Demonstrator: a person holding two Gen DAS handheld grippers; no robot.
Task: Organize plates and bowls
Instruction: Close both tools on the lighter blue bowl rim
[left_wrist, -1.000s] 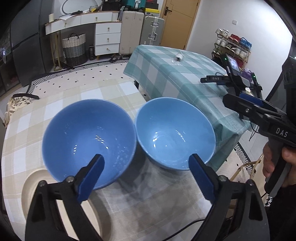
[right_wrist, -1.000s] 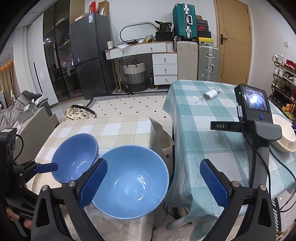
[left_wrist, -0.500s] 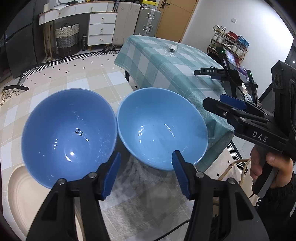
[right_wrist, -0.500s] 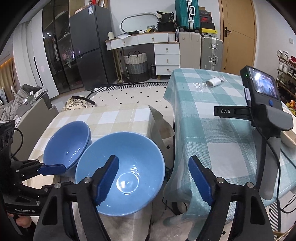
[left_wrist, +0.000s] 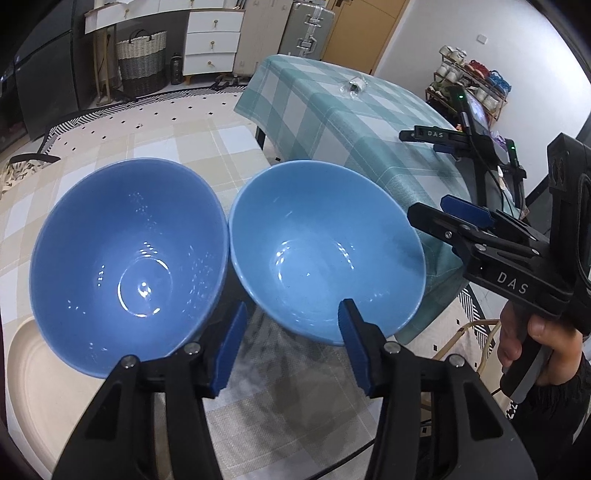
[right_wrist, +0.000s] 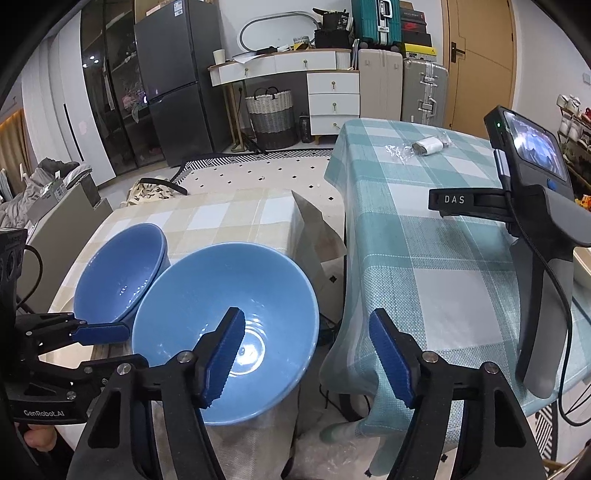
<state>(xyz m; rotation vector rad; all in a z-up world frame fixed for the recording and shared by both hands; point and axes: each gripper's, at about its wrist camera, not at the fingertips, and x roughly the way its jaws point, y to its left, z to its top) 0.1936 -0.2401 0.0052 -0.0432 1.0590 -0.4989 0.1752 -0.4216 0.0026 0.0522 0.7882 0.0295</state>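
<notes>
Beige checked table (left_wrist: 110, 147) | two blue bowls (left_wrist: 325, 254) ahead of left tool (left_wrist: 291, 343)

Left gripper (left_wrist: 291, 339): black frame, silver screws, 2 blue ribbed pads (left_wrist: 229, 350), "GenRobot.AI" in white on its side. Right gripper (right_wrist: 306, 360): same black arms, blue pads, white "DAS" on the body, grey handle at 4 o'clock. Dark sleeve (left_wrist: 546, 410) at the wrist.
</notes>
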